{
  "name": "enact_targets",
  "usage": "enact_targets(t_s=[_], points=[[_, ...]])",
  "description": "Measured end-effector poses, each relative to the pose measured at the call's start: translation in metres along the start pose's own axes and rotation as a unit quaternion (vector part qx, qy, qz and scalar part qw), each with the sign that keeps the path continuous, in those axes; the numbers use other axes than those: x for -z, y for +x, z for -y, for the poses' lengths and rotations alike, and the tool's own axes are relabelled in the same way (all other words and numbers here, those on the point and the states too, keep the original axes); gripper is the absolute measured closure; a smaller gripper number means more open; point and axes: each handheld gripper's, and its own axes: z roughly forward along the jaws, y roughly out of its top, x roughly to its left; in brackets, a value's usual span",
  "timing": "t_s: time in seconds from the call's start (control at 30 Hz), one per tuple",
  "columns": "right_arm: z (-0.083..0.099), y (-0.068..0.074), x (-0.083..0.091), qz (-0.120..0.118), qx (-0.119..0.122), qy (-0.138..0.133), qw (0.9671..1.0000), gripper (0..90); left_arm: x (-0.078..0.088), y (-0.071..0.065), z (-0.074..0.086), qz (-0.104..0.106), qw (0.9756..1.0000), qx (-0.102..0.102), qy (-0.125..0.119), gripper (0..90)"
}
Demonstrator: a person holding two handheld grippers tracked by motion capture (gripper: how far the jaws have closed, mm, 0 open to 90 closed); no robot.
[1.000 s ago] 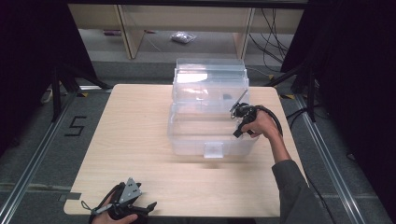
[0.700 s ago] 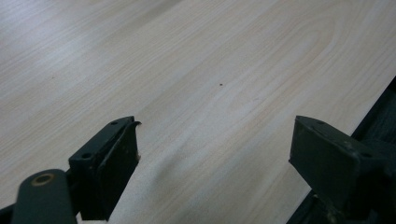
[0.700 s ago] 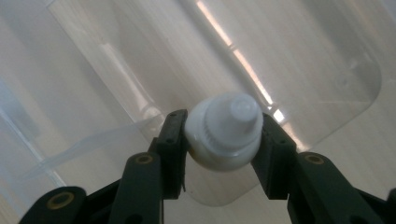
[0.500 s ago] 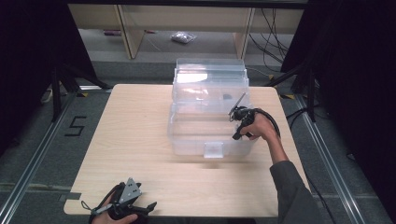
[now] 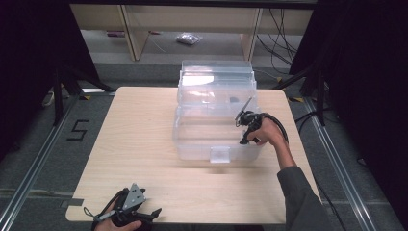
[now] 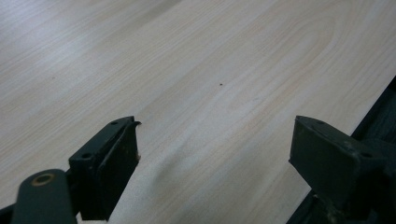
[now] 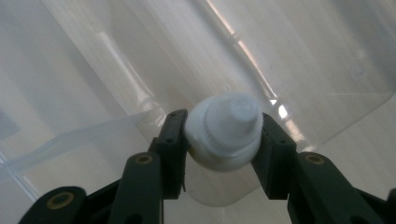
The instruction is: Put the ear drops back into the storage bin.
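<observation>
While the right gripper point(image 7: 223, 140) clamps a white bottle point(image 7: 224, 133) over the clear bin point(image 5: 216, 139), its jaws press both sides. At seven o'clock on the table point(image 5: 144, 139), the left gripper point(image 6: 215, 154) rests with jaws apart.

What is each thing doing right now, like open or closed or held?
Clear plastic box: lid up, open.
White bottle: held over the box, cap end showing.
Right claw: shut on the bottle.
Left claw: open, holding nothing, low over the wooden table.

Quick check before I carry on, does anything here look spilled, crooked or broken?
Nothing stands out. The clear bin sits squarely on the table, lid raised, and the right gripper holds a white bottle over it.
</observation>
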Motion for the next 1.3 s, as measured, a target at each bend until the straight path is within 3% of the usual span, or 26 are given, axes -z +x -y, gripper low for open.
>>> enact_targets(t_s=[0.07,0.2,0.3,0.4,0.5,0.57,0.63,0.67,0.7,0.77,0.8,1.0,1.03,1.13,1.17,1.3], points=[[-0.001,0.003,0.001,0.001,-0.016,0.007,0.9998,60.0,0.000,0.000,0.000,0.000,1.0000,0.000,-0.001,14.9],[-0.001,-0.001,-0.002,0.001,0.011,0.002,0.9999,60.0,0.000,0.000,0.000,0.000,1.0000,0.000,0.000,14.9],[-0.001,0.001,-0.002,0.002,-0.008,0.010,0.9999,59.9,0.000,0.000,0.000,0.000,1.0000,0.000,0.000,14.9],[0.000,-0.001,-0.002,0.000,0.003,0.004,1.0000,59.9,0.000,0.000,0.000,0.000,1.0000,0.000,0.000,14.9],[-0.001,0.003,0.002,-0.007,-0.011,0.009,0.9999,57.7,0.000,0.000,0.000,0.000,1.0000,0.000,0.000,14.9],[0.001,0.001,0.006,-0.014,0.003,-0.006,0.9999,52.1,0.000,0.000,0.000,0.000,1.0000,-0.001,0.001,14.9],[0.002,0.002,0.011,-0.008,-0.002,-0.015,0.9999,49.4,-0.001,-0.001,0.000,0.001,1.0000,0.000,0.000,14.9],[0.002,0.002,0.016,-0.017,0.001,-0.027,0.9995,47.7,0.000,0.000,0.000,0.000,1.0000,-0.004,0.003,14.9],[0.002,0.004,0.019,-0.013,-0.013,-0.025,0.9995,47.2,0.000,0.000,0.000,0.000,1.0000,-0.005,0.008,14.9],[0.004,0.003,0.025,-0.009,-0.016,-0.029,0.9994,45.2,0.000,0.000,0.000,0.000,0.9999,-0.006,0.008,14.9],[0.004,0.002,0.029,-0.009,-0.019,-0.035,0.9992,45.2,-0.001,-0.001,0.000,0.001,1.0000,0.000,0.000,14.9],[0.009,0.004,0.045,-0.009,-0.020,-0.059,0.9980,41.0,-0.001,-0.001,0.000,0.001,1.0000,0.000,0.000,14.9],[0.009,0.004,0.047,-0.008,-0.015,-0.065,0.9978,40.6,0.000,0.001,0.000,0.000,0.9999,-0.008,0.007,14.9],[0.013,0.006,0.052,-0.004,-0.023,-0.069,0.9973,38.3,-0.001,-0.001,0.000,0.003,1.0000,0.006,-0.004,14.9],[0.014,0.006,0.053,-0.001,-0.018,-0.072,0.9973,38.2,0.000,0.000,0.000,0.001,1.0000,-0.004,0.004,14.9],[0.017,0.009,0.059,0.000,-0.021,-0.083,0.9963,35.8,-0.002,-0.001,0.000,0.004,1.0000,0.008,-0.004,14.9]])
